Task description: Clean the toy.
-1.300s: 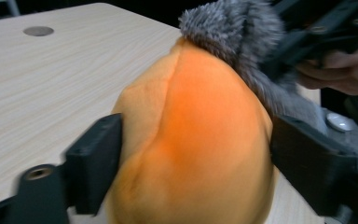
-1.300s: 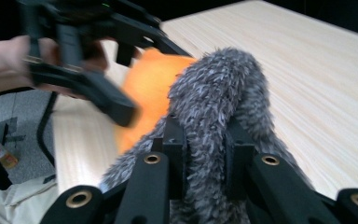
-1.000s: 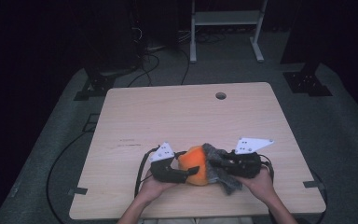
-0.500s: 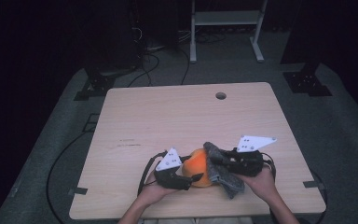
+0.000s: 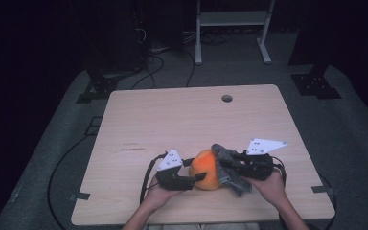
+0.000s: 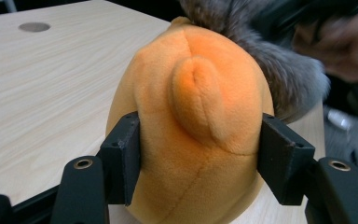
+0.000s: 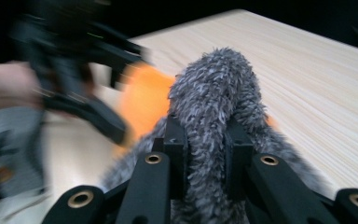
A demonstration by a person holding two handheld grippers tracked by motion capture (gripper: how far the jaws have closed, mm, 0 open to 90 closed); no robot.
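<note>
Your left gripper (image 6: pixel 200 154) has just closed its jaws onto the orange plush (image 6: pixel 191 121); your right gripper (image 7: pixel 205 144) pinches the grey cloth (image 7: pixel 214 93).

I counted 1 orange plush toy (image 5: pixel 206 168) and 1 grey fuzzy cloth (image 5: pixel 227 163) on 1 wooden table (image 5: pixel 182 120). I held 2 grippers: 1 left gripper (image 5: pixel 191 178), 1 right gripper (image 5: pixel 230 162).

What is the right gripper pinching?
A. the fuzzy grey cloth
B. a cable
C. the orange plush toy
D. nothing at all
A: in the right gripper view, the right gripper has its jaws closed on a fold of the fuzzy grey cloth, while the left gripper squeezes the orange plush toy.
</note>
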